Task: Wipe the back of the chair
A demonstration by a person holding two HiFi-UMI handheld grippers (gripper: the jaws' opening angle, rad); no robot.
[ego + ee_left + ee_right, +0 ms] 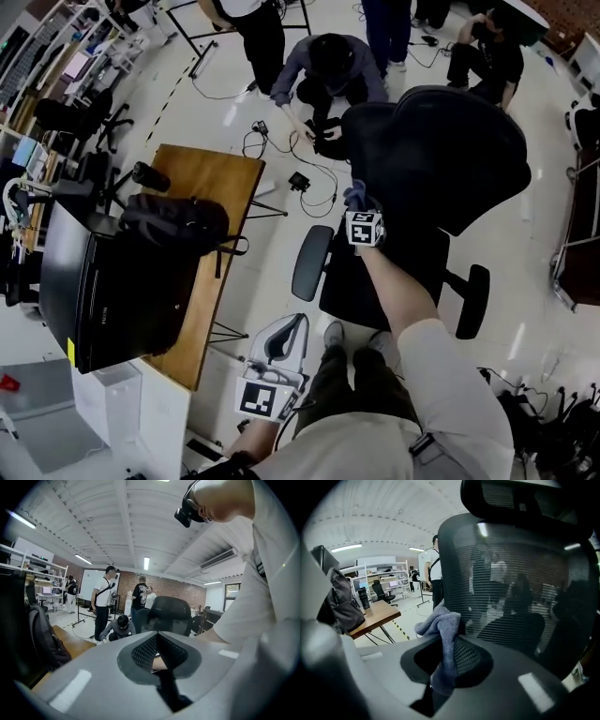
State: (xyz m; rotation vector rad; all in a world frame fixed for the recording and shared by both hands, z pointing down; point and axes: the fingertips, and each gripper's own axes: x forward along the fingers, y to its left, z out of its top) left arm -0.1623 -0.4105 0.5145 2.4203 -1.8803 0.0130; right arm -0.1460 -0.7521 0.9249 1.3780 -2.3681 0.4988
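A black mesh office chair (441, 150) stands ahead of me, its back filling the right gripper view (520, 597) under the headrest (511, 498). My right gripper (360, 208) is shut on a blue-grey cloth (355, 195) and is held at the left edge of the chair back. The cloth (443, 634) hangs bunched from the closed jaws of that gripper (452, 620), up against the mesh. My left gripper (279, 349) hangs low near my legs, shut and empty. In its own view the left gripper (157, 637) points across the room at the chair (171, 613).
A wooden table (211, 187) at the left carries a black backpack (178, 223), a dark bottle (150, 175) and a black case (103, 291). Behind the chair a person (328, 70) crouches over cables (305, 178) on the floor. Others stand further back.
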